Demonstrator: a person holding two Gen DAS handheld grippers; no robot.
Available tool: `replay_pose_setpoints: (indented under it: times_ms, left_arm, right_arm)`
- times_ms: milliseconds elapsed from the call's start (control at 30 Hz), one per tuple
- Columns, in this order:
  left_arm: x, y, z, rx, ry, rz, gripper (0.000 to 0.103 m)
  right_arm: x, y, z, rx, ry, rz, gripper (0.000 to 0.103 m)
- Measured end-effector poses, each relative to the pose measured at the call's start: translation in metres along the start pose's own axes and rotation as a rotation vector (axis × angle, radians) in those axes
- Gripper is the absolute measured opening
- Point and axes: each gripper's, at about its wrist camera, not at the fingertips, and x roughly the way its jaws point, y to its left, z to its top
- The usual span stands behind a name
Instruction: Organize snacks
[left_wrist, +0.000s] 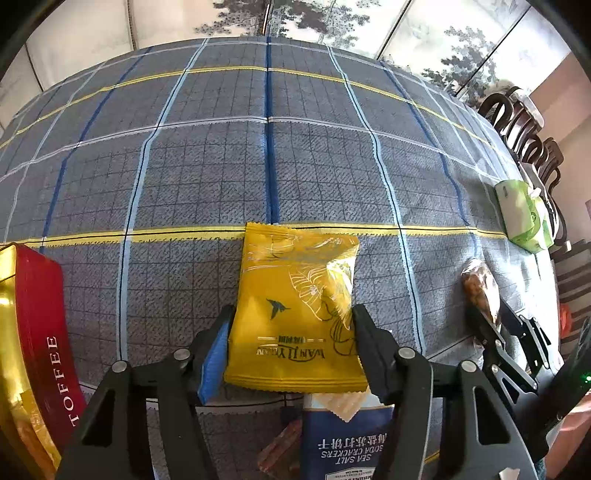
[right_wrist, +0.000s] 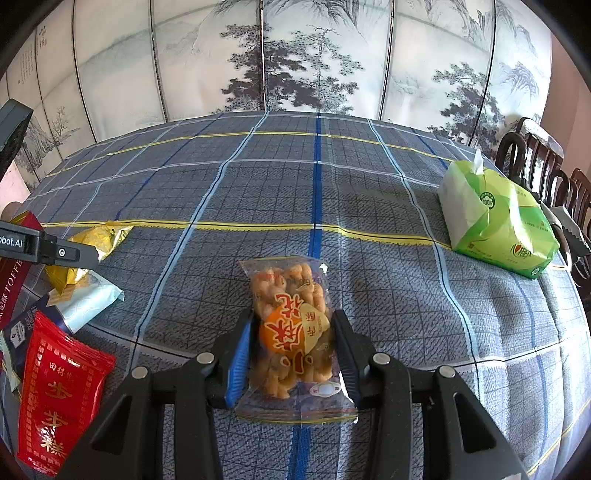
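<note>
Yellow pouch (left_wrist: 295, 314) sits pinched between the left gripper (left_wrist: 291, 332) jaws, above the cracker box (left_wrist: 343, 439); clear twist-snack bag (right_wrist: 291, 332) is clamped likewise by the right gripper (right_wrist: 291, 354), over the tablecloth (right_wrist: 369, 206). Both are gripped at mid-body, probably for carrying toward the toffee tin (left_wrist: 33, 332) and red packet (right_wrist: 62, 395) cluster at left.

The left gripper (left_wrist: 291, 325) clamps a yellow snack packet (left_wrist: 295, 314) above the plaid tablecloth (left_wrist: 207, 166).
</note>
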Motion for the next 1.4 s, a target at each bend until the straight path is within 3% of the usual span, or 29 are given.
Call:
replay_pose_setpoints:
  times_ms: [267,833,1200,1400]
  left_arm:
    - [-0.014,0.009,-0.01,-0.006,-0.013,-0.005,0.051]
    - [-0.067,0.023,-0.045,-0.012,-0.053,0.02,0.051]
    - [-0.125,0.074,-0.089,-0.034,-0.106,0.097,0.051]
    - [-0.152,0.108,-0.109,-0.047,-0.135,0.18,0.051]
  right_arm:
    - [0.0,0.0,0.0,0.0,0.0,0.0,0.043]
    - [-0.001,0.0,-0.001,0.0,0.0,0.0,0.043]
    - [-0.001,0.001,-0.001,-0.002,0.0,-0.001,0.043]
    - [-0.001,0.001,-0.001,-0.001,0.0,-0.001,0.043]
